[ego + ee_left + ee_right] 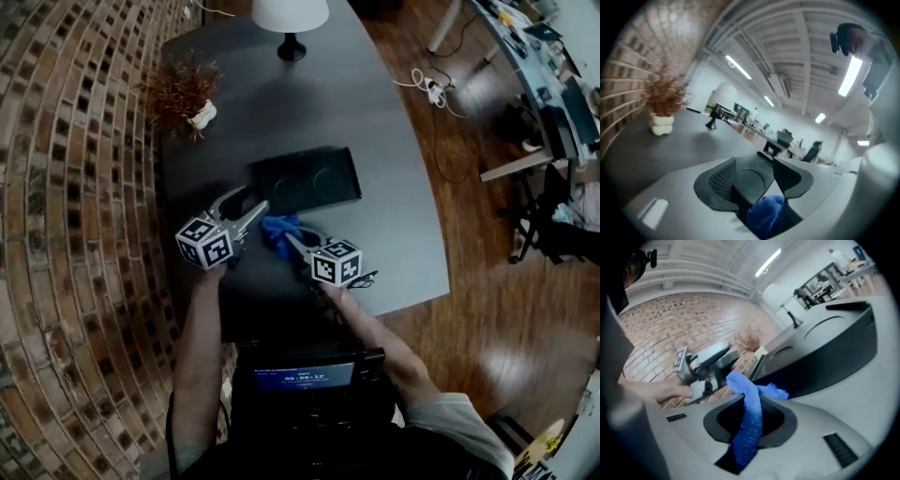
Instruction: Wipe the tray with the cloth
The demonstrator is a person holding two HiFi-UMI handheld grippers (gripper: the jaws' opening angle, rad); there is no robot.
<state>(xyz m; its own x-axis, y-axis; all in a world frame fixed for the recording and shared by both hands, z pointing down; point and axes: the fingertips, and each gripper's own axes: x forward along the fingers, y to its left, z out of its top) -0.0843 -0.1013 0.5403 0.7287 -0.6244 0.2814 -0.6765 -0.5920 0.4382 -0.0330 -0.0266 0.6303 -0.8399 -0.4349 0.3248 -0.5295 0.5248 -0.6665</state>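
Head view puts the black rectangular plastic tray (pixel 323 173), with two round recesses moulded into it, near the middle of the dark grey tabletop (pixel 394 187). The bunched blue terry cloth (pixel 749 427) is just off the tray's near edge. The right gripper (pixel 289 240) is clenched on the cloth, which runs up out of its jaws as a twisted rope whose loose end flops toward the tray. The left gripper (pixel 253 202) sits at the tray's near-left corner. In the left gripper view the tray fills the narrow gap between the jaws, so they appear to clamp its rim, and the right gripper view shows that edge tilted up. Wiping looks not yet begun, since the cloth is not on the tray's surface. From here the corner grip is the weak point: a firm wipe could twist the tray out of the jaws or push it across the table toward the small dried plant in a white pot (pixel 183 94). A roped cloth would clean only a thin stripe and could pull free. With both grippers so near each other, they could also knock together.
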